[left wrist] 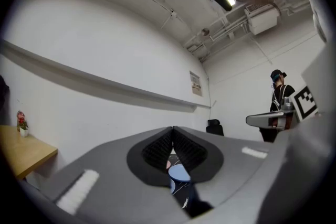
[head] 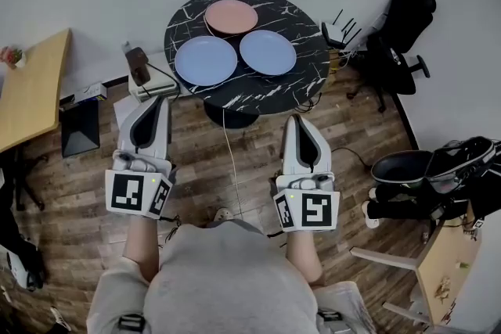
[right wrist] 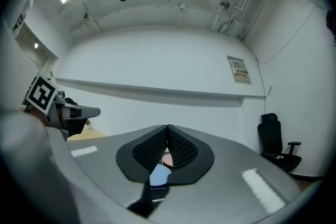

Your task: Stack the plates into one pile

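Note:
Three plates lie apart on a round black marble table (head: 258, 86): a pink plate (head: 231, 16) at the back, a blue plate (head: 206, 60) front left and a second blue plate (head: 268, 52) front right. My left gripper (head: 150, 120) hovers over the wooden floor short of the table, shut and empty. To its right my right gripper (head: 301, 138) is likewise shut with nothing in it. Through the closed jaws the left gripper view shows a sliver of blue plate (left wrist: 179, 171), and the right gripper view shows pink plate (right wrist: 167, 159) and blue plate (right wrist: 159, 176).
A wooden desk (head: 30, 90) stands at the left, with a white box (head: 153, 87) and a dark object beside the table. A black office chair (head: 399, 27) is at the right; bags and a wooden chair (head: 427, 176) sit at the lower right. A cable runs across the floor.

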The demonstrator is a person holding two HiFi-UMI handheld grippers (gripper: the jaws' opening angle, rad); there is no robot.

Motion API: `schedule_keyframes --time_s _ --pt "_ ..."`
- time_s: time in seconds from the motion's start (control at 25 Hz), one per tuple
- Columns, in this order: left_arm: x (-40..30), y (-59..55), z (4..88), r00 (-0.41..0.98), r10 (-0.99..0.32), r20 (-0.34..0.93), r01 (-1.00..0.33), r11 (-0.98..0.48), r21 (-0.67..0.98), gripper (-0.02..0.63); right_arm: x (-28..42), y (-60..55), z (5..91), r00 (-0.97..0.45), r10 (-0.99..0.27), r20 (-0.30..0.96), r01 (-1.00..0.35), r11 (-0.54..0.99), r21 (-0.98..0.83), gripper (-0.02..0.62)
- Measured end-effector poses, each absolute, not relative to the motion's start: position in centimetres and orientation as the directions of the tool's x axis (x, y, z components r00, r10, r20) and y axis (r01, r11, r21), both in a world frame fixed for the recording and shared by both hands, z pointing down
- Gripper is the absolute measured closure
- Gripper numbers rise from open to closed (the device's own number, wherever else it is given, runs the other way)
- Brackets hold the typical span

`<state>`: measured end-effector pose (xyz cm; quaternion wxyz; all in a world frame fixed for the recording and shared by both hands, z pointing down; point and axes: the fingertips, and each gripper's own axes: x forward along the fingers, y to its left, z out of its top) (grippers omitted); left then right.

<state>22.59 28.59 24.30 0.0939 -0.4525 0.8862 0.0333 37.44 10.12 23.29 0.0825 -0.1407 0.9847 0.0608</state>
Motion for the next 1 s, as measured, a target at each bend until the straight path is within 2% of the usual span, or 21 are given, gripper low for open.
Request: schedule_keyframes --time_s 0.52,1.0 --pt "22.8 26.6 23.9 -0.585 -0.782 -0.215 -0.795 0.606 -0.04 0.546 36.0 8.4 23.7 -0.961 -0.199 -0.192 -0.219 0.972 0.089 0.592" --pt "14.9 23.8 24.0 -0.575 -0.787 -0.224 -0.804 0.594 -0.023 0.546 28.4 5.5 23.1 -0.956 -0.214 -0.199 -0.238 0.966 0.105 0.591"
